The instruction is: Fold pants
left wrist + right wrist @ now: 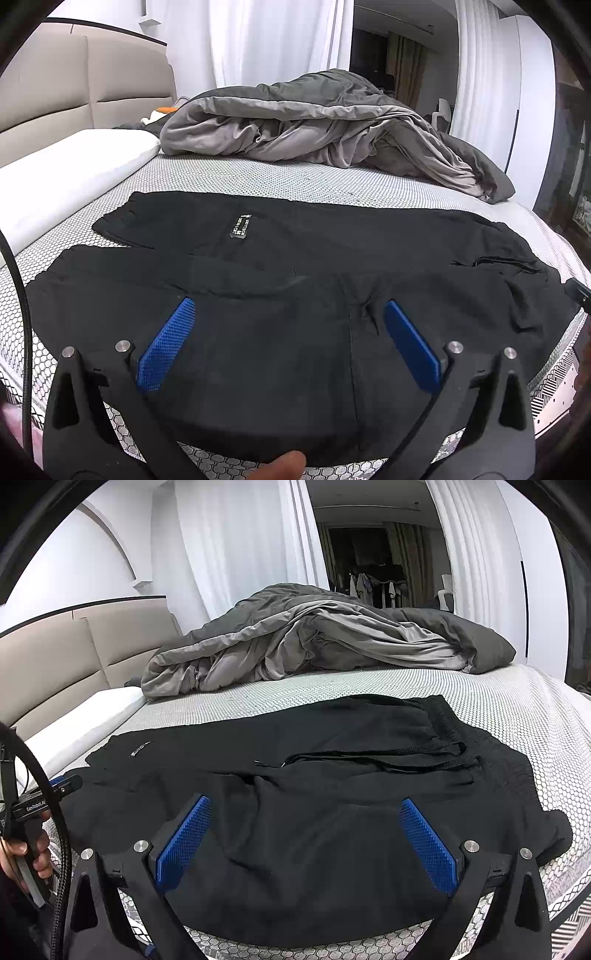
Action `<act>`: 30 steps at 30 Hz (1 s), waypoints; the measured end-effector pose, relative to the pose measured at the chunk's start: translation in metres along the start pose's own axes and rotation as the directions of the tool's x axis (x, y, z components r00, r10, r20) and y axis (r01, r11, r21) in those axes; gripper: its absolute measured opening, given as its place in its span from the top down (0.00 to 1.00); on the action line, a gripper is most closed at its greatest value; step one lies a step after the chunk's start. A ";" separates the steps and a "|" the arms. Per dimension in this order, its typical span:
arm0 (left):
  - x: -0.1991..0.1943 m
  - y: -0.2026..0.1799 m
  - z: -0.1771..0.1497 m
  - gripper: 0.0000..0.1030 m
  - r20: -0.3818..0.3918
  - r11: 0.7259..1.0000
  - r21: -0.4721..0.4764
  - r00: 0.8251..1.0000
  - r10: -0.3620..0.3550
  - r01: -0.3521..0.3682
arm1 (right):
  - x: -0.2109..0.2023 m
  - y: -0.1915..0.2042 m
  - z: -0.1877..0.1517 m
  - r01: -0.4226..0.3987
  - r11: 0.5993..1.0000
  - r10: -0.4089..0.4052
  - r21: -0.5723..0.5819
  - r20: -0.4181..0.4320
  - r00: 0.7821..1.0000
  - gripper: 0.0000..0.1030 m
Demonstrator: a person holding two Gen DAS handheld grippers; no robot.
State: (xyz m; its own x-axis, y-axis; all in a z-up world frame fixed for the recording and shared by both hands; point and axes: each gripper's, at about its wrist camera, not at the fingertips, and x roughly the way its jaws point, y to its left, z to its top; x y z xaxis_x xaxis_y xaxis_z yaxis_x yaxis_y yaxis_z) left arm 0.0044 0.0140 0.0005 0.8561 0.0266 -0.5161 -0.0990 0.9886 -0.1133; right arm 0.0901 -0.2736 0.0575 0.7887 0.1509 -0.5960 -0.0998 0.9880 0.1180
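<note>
Black pants [280,266] lie flat across the mattress near its front edge, the two legs running left and the waistband [447,716] to the right. A small white label [240,227] shows on the far leg, and a zip pocket [369,757] sits near the waist. My left gripper [290,302] hovers open over the near leg, nothing between its blue pads [166,347]. My right gripper [304,801] is open over the seat area, also holding nothing. The left gripper [62,786] appears at the left edge of the right wrist view, held by a hand [22,853].
A bunched grey duvet [314,122] fills the back of the bed. A white pillow [66,173] and a beige headboard [55,85] lie to the left. The honeycomb-patterned mattress [517,709] shows around the pants. White curtains [236,546] hang behind.
</note>
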 end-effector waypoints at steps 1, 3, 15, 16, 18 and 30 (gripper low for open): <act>0.000 0.000 0.000 0.01 0.000 1.000 -0.001 1.000 -0.001 0.001 | 0.001 0.000 0.000 -0.002 1.000 0.002 0.000 -0.001 1.000 0.00; 0.000 0.000 0.000 0.01 -0.001 1.000 0.001 1.000 0.000 0.000 | 0.002 0.000 0.001 -0.003 1.000 0.003 0.000 -0.002 1.000 0.00; 0.000 0.000 -0.001 0.01 0.009 1.000 0.007 1.000 0.014 -0.014 | 0.006 -0.003 0.001 -0.025 1.000 0.025 0.009 -0.001 1.000 0.00; 0.001 0.000 -0.001 0.01 0.007 1.000 0.005 1.000 0.016 -0.016 | 0.007 -0.002 0.001 -0.033 0.999 0.033 0.007 -0.002 0.999 0.00; 0.002 0.000 -0.001 0.01 0.005 1.000 0.002 1.000 0.017 -0.017 | 0.005 -0.002 0.000 -0.034 0.999 0.034 -0.001 0.011 0.999 0.00; 0.000 -0.001 0.003 0.01 0.000 1.000 0.005 1.000 0.016 -0.016 | 0.008 0.003 0.002 -0.036 0.999 0.037 -0.010 0.028 0.999 0.00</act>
State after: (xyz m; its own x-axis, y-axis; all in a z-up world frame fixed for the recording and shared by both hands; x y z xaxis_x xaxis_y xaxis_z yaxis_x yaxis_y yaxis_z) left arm 0.0057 0.0137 0.0028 0.8543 0.0419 -0.5181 -0.1100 0.9888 -0.1014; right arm 0.0973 -0.2695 0.0541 0.8010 0.1859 -0.5691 -0.1342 0.9821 0.1319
